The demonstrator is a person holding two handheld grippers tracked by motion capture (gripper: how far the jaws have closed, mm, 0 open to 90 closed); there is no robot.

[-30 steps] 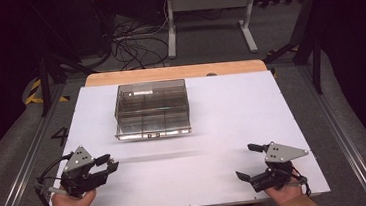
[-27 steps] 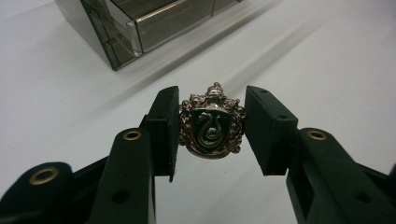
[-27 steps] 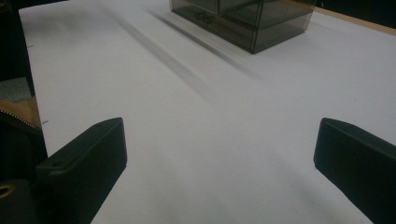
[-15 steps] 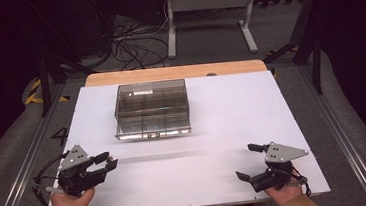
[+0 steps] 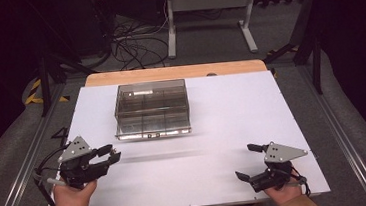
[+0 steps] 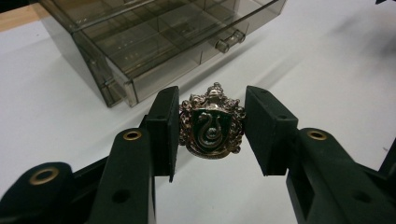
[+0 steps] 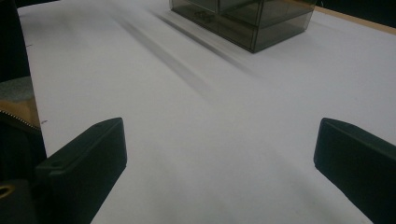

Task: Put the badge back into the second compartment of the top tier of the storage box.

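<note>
Item: small metal crest badge (image 6: 212, 122), bronze-toned scrolled border, green enamel shield bearing a silver serpent; no lettering legible. Location: clamped upright between the pads of the left gripper (image 5: 109, 156), raised over the white table sheet (image 5: 213, 125), face toward the gripper camera, probably so it can be carried to storage. Nearby: smoke-tinted clear plastic drawer box (image 5: 152, 108), compartmented, one drawer apparently pulled out to receive it. Right gripper (image 5: 251, 162): jaws spread wide, holding nothing, resting low at the near edge.

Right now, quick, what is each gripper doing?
Left gripper: shut on the crest badge, green with a silver snake.
Right gripper: open, holding nothing.
</note>
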